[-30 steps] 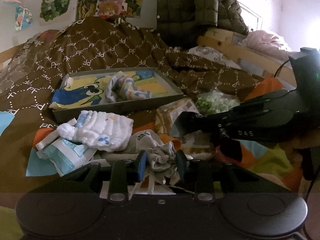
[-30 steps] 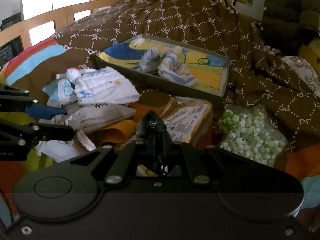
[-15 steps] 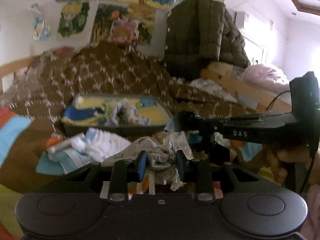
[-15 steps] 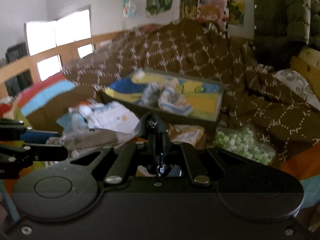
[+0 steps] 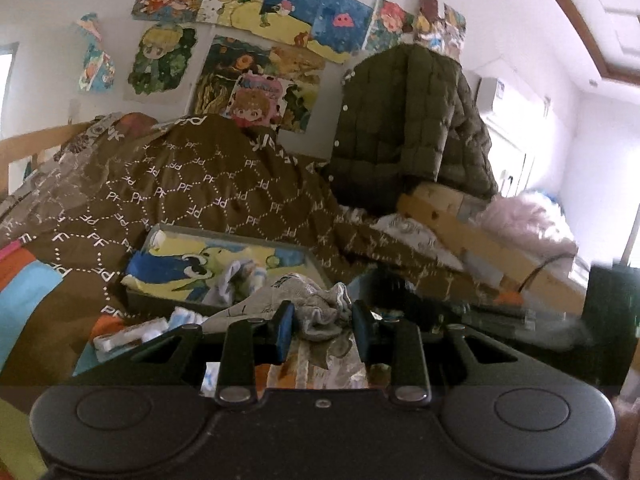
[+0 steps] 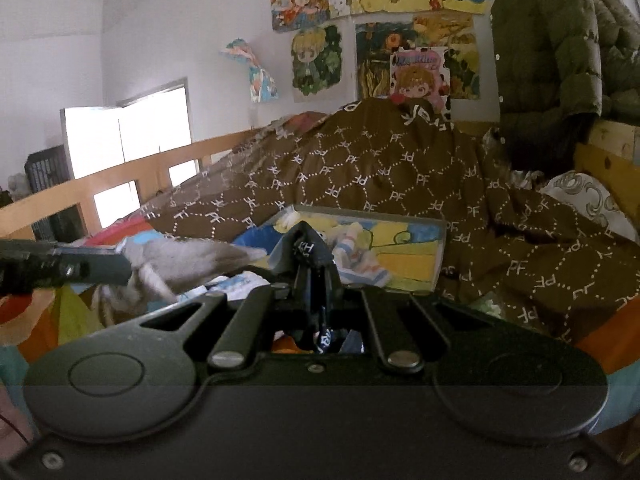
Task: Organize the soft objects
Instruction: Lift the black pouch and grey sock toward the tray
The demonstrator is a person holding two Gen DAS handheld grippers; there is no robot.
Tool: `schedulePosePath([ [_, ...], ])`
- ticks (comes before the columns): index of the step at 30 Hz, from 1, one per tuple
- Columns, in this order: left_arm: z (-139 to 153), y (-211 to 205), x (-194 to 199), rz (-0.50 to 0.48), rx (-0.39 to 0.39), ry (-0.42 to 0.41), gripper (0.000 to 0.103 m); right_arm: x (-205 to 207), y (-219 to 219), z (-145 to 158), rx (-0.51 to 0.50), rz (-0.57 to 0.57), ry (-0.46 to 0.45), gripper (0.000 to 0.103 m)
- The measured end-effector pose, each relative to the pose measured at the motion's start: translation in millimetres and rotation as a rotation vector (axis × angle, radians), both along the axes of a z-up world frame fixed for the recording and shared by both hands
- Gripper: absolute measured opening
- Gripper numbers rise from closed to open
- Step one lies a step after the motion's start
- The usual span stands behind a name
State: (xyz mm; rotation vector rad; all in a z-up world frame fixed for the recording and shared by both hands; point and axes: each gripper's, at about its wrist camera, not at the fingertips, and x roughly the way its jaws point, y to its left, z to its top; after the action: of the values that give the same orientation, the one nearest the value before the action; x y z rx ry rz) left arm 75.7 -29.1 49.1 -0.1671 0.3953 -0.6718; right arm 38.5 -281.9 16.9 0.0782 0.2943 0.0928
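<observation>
Grey sock (image 5: 316,312) is pinched between the left gripper (image 5: 320,330) pads, lifted above the bed. Right gripper (image 6: 316,280), pressed together, clamps a black sock (image 6: 306,248) before the shallow tray (image 6: 438,256).

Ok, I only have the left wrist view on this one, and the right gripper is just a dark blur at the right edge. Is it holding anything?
Observer: Yes. The right wrist view shows the right gripper shut on a black cloth with white lettering.
Operator: And my grey cloth, seen from that side?
Observer: The grey cloth trails from the tip of the left gripper, blurred.
Operator: Is the black cloth over the tray?
Observer: It overlaps the tray in that picture, but the depth can't be told.
</observation>
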Motion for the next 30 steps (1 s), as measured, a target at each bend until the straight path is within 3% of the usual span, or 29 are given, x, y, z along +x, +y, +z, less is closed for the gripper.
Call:
schedulePosePath([
  [3,5,0,16,0.001,-0.033,0.011,0.033,-1,-3,1,0.010,-0.005,-0.007,0.002],
  [12,14,-17,76,0.036,-0.016,-0.053,0.033,22,-7,12,0.038,-0.036,-0.090,0.002],
  [22,15,-54,166,0.074,-0.027,-0.062,0.033,76,-25,12,0.109,-0.088,-0.132,0.002],
  [30,-6,-87,230,0.086,0.025,-0.033,0.033,134,-38,-14,0.188,-0.129,-0.123,0.002],
])
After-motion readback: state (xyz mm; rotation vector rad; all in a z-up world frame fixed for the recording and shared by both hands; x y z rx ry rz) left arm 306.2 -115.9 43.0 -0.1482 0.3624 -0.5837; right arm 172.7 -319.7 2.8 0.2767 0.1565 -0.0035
